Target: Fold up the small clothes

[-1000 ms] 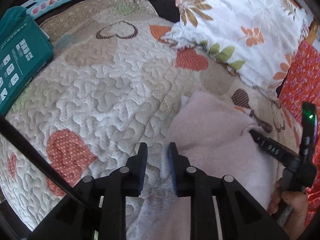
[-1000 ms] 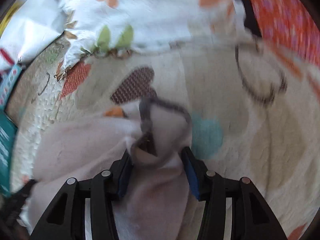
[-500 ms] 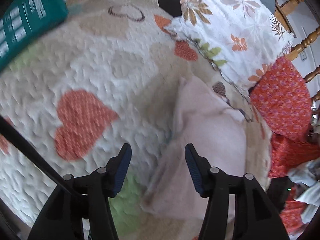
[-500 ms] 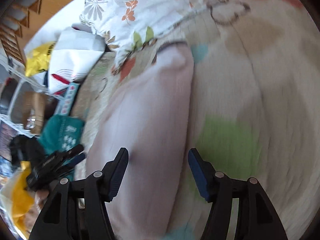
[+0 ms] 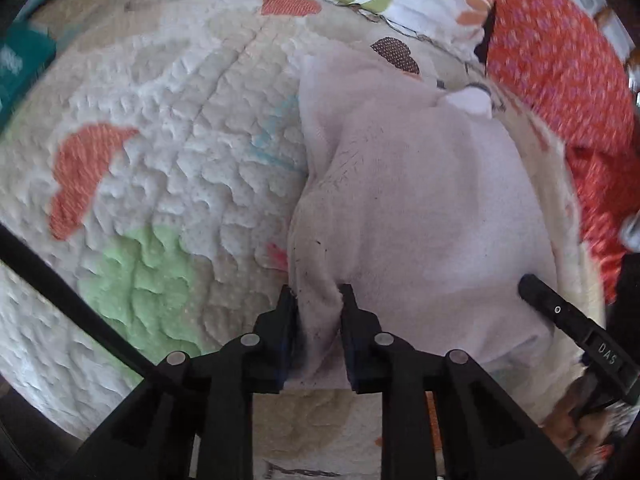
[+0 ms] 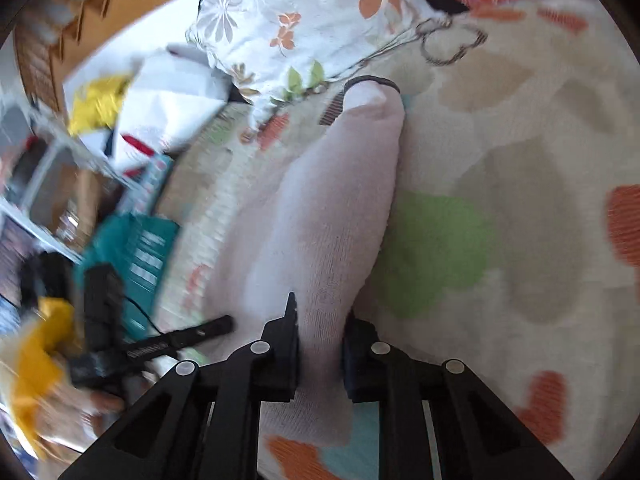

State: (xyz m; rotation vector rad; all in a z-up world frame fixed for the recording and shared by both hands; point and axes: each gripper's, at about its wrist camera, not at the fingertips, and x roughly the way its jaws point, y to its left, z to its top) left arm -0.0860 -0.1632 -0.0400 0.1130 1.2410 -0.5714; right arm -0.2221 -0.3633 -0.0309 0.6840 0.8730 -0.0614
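My left tongs [image 5: 318, 312] pinch the near edge of the pale pink garment [image 5: 420, 200], which lies on the heart-patterned quilt [image 5: 160, 152] of the bed. My right tongs [image 6: 320, 334] are clenched on another edge of it.
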